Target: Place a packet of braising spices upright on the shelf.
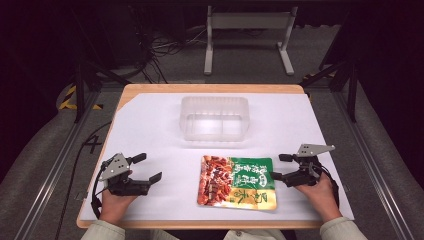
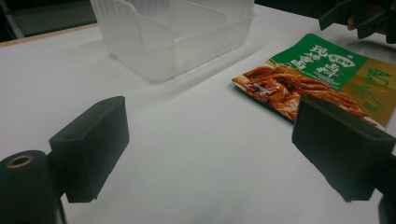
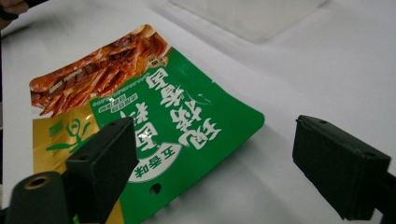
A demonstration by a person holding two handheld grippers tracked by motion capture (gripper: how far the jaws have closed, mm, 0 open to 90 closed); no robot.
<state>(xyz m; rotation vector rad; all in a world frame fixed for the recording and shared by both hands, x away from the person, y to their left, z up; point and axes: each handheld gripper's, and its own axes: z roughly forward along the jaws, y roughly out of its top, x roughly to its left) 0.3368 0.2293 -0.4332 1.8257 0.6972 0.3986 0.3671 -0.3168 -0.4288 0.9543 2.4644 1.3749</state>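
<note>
A flat snack packet (image 1: 237,182), printed green, gold and red with a picture of sauced meat, lies face up on the white-covered counter (image 1: 150,125) between the two pairs of tongs and nearer the right pair. The right tongs (image 1: 278,167), held in the person's right hand (image 1: 317,192), sit just beside the packet's green end with jaws spread wide and gripping nothing; in the right gripper view one jaw stands over the green corner (image 3: 205,126) of the packet while the other stands over bare white surface, and whether either touches the packet cannot be told. The left tongs (image 1: 148,167), held in the left hand (image 1: 116,201), are well apart from the packet on its red side, likewise released and empty, with both jaws over bare counter; the left gripper view shows the packet (image 2: 317,79) ahead and to one side of those jaws. Beyond the packet, farther from both tongs, stands a clear plastic tub (image 1: 215,118) with ribbed walls and an inner divider, upright and apart from the packet; it appears ahead of the left jaws in the left gripper view (image 2: 173,37). A pale metal frame (image 1: 248,35) and loose cables (image 1: 165,47) are on the floor beyond the counter's far edge.
</note>
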